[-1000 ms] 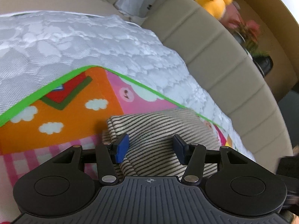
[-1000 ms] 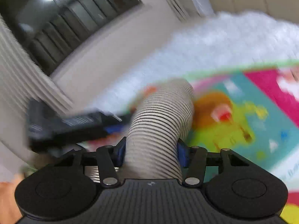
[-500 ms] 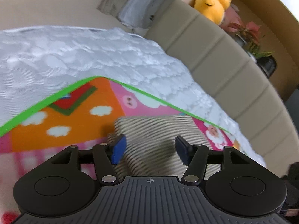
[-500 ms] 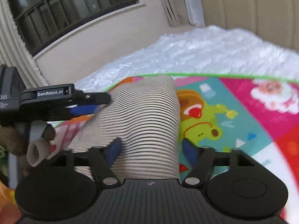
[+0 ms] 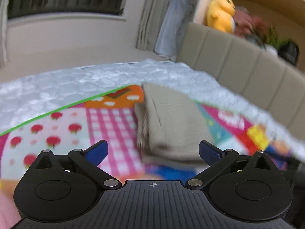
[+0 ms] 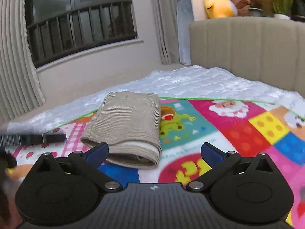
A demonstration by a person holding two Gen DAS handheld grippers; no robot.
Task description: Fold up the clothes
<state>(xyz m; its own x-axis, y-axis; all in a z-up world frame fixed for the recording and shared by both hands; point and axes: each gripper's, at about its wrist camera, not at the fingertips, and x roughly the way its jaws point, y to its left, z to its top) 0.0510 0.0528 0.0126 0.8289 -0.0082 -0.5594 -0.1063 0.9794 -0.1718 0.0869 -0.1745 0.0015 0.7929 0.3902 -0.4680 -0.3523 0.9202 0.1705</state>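
1. I see the left claw spread wide, blue pads far apart, nothing between them. It hangs above the play mat, apart from the cloth.
2. Right claw is spread wide too, gripping nothing. Its left pad sits in front of the near edge of the garment; can't tell if it touches.
3. The striped beige garment lies folded into a compact rectangle on the mat, near the mat's green-trimmed far edge. Layered ends face the right cam; the rounded fold is at the far side.
4. In the left cam the same garment is blurred, lying ahead and slightly right of centre, stacked edges visible on its left side.
5. Mat lies on a white quilted mattress, w/ a beige padded headboard behind.
6. A yellow plush toy sits atop the headboard ledge, plants beside it.
7. The left claw's dark body shows at the left edge of the right cam, blurred, just left of the garment.
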